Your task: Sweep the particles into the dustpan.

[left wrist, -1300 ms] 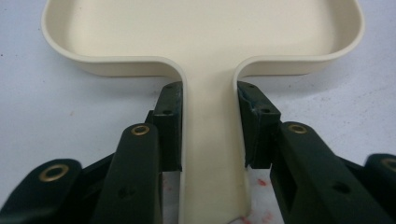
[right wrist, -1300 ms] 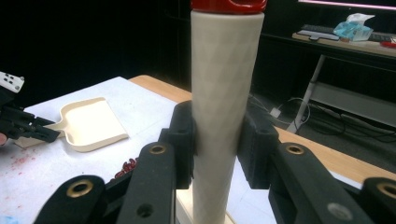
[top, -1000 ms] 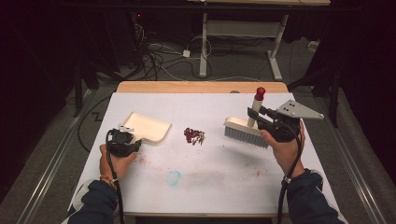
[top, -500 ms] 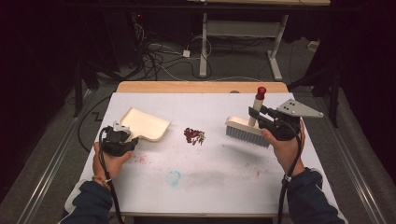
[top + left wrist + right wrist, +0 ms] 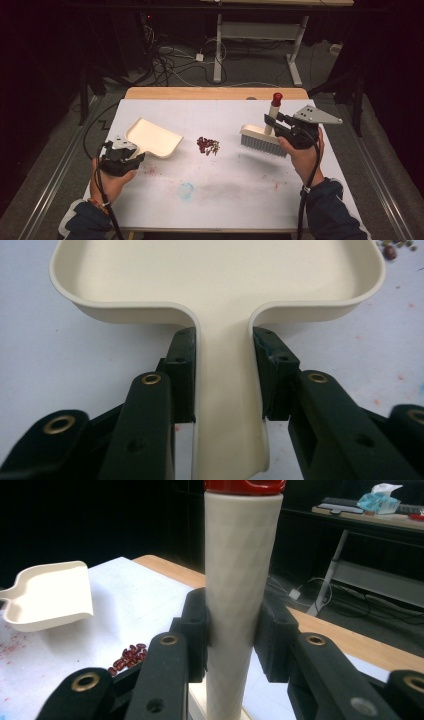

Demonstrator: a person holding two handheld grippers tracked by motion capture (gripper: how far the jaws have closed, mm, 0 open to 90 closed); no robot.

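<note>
Left tool clamped on cream plastic dustpan, right tool clamped on cream red-capped brush; red beans between them, unswept.

Hand-held gripper clamps the upright brush handle above beans.

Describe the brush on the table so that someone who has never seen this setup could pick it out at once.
Start at the white table and go to its right half, just right of the small pile of red beans. There the brush rests bristles down, its pale upright handle clamped in the right gripper. Its grey bristles and red-capped handle set it apart from the flat cream dustpan on the left.
</note>
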